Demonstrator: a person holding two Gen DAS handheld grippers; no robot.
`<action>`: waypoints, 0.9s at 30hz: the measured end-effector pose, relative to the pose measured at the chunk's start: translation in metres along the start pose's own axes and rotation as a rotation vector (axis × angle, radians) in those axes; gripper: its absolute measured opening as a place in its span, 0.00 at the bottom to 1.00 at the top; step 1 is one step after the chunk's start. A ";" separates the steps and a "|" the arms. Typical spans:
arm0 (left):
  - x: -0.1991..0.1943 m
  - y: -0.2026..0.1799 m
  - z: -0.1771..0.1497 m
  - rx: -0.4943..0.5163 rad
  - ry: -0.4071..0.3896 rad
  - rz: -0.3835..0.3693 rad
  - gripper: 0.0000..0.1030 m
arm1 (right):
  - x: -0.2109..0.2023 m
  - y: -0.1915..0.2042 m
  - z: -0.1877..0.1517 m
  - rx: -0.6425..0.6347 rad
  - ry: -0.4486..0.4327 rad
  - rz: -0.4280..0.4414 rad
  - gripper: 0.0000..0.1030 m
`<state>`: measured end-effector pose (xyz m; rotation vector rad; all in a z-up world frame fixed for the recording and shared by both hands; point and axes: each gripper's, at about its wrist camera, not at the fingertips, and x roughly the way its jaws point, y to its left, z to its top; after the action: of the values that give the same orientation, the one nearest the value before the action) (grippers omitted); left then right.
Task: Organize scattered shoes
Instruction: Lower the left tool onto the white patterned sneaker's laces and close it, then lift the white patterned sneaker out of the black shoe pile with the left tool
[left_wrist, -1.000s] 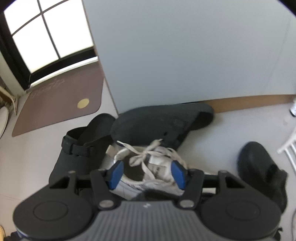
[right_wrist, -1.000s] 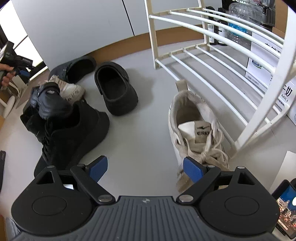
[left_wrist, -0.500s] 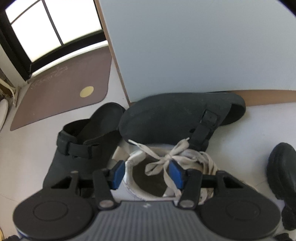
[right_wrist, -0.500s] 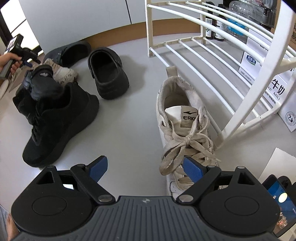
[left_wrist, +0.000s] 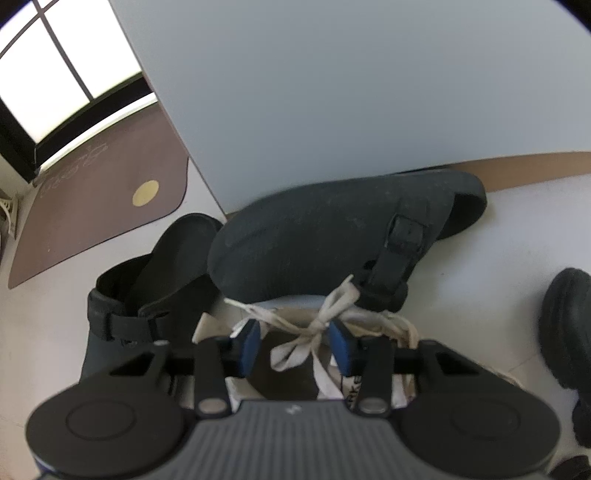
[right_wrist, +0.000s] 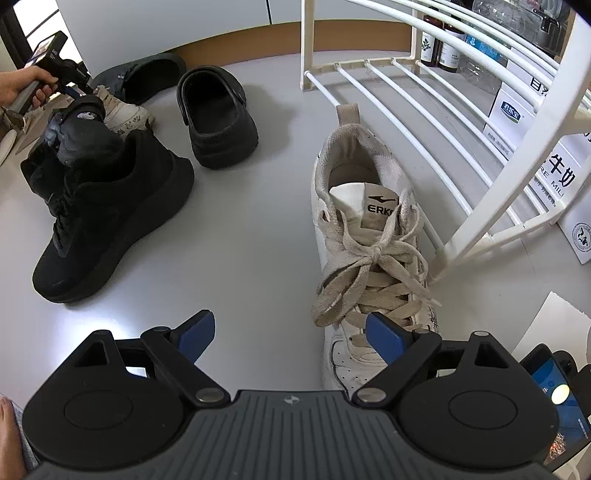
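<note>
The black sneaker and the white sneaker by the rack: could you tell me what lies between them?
Bare grey floor separates the black sneaker from the white sneaker, in the right wrist view.

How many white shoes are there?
2. One white sneaker lies beside the white rack. The other white sneaker sits among the black shoes, far left, under the left hand-held gripper.

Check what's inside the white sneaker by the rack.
The white sneaker shows a tongue with an ERKE label, white paper stuffing beside it and a dark empty heel area. The toe interior is hidden under the tied laces.
</note>
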<state>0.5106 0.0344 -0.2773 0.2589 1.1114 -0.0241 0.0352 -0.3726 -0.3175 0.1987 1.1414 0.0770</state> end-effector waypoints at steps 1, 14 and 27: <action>0.000 0.000 -0.001 0.011 0.005 0.000 0.36 | 0.000 0.000 0.000 0.000 0.002 -0.001 0.90; 0.018 -0.013 0.003 0.049 0.038 0.025 0.31 | 0.002 0.001 -0.004 -0.015 0.013 -0.004 0.90; 0.026 -0.011 0.001 0.002 0.005 -0.015 0.09 | 0.004 0.001 -0.005 -0.021 0.010 -0.010 0.90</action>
<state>0.5219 0.0260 -0.3022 0.2527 1.1184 -0.0382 0.0323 -0.3706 -0.3230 0.1739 1.1509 0.0816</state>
